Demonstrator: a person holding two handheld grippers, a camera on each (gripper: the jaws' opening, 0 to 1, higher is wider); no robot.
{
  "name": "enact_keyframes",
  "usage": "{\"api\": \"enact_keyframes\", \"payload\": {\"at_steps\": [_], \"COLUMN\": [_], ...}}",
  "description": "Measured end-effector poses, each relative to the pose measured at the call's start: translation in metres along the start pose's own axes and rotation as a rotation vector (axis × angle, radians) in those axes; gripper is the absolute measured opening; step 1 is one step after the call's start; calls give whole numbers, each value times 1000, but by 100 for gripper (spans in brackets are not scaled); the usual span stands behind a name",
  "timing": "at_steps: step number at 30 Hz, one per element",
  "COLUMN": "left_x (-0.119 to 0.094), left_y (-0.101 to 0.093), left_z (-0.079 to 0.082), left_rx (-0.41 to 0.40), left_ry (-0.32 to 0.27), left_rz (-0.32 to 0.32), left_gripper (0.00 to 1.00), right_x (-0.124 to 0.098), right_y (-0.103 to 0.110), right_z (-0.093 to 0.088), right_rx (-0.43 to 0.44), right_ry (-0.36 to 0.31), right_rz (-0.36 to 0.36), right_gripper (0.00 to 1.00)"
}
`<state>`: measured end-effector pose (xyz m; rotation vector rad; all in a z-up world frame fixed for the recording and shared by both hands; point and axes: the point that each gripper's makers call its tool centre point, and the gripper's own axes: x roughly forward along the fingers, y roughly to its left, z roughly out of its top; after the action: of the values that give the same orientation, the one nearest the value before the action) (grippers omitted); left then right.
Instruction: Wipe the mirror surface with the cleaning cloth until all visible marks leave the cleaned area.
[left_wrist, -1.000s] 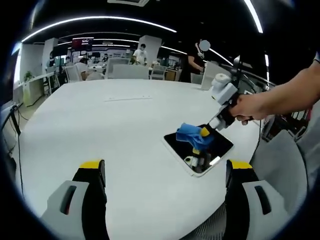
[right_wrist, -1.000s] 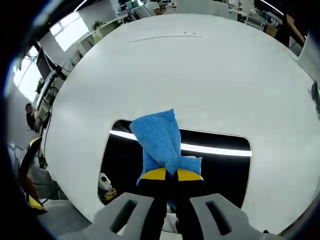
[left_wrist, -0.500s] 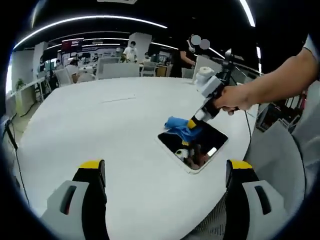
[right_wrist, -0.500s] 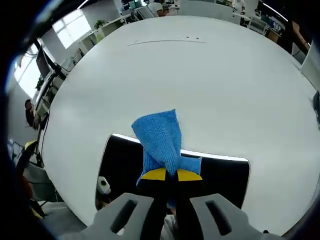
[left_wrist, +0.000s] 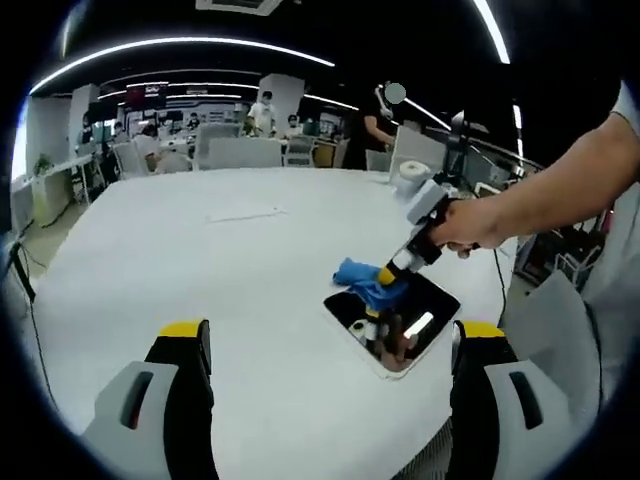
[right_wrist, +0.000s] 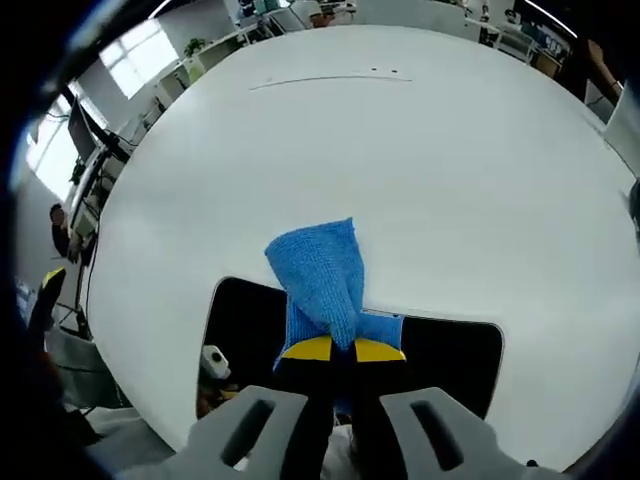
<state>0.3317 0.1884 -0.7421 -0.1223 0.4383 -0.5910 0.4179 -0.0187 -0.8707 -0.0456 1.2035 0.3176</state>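
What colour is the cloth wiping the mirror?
The cloth is bright blue, clearest in the right gripper view.

An open-plan office: people (left_wrist: 262, 108) are standing among desks and chairs (left_wrist: 244, 152) under long ceiling light strips (left_wrist: 180, 45), beyond a large white surface (left_wrist: 200, 250).

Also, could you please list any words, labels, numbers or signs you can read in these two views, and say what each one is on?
None can be read.
Red-lit sign on the far wall: too small and blurred.
Mirror, blue cloth, white table: no text visible.
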Motion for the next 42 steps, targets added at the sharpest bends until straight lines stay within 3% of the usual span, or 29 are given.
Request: {"api": "enact_keyframes", "payload": {"at_steps": [6,8,12,22,24,31,38,42], "left_x": [5,5,3,1,-2,-6,-10,-11], "left_y": [1,3,4,1,1,0,0,-1], "left_z": [3,13,23,9,16,4,7,-1], "left_rx": [5,34,4,-5,-68,0,6,2], "left_ry": [-14,-43,-64,-12,-84,-59,-66,-35], "left_rz": [49,60,61,45,71,96,104,108], "left_gripper": [99,99,99,99,99,99,99,99], "right_x": [3,2,-1,-9,-10,-11,-17,-17], "right_y": [-4,-5,-14,-31,-35,-46,-56,-55], "right_z": [2,1,-3,-11,-13,-17,-24,-25], "right_rx": [1,5,8,24,28,42,61,60], "right_ry": [-5,-4,-3,-9,-8,-1,11,-1], "right_rz": [22,24,13,-6,-11,-25,-30,-38], "right_gripper": [0,0,0,0,0,0,0,0]}}
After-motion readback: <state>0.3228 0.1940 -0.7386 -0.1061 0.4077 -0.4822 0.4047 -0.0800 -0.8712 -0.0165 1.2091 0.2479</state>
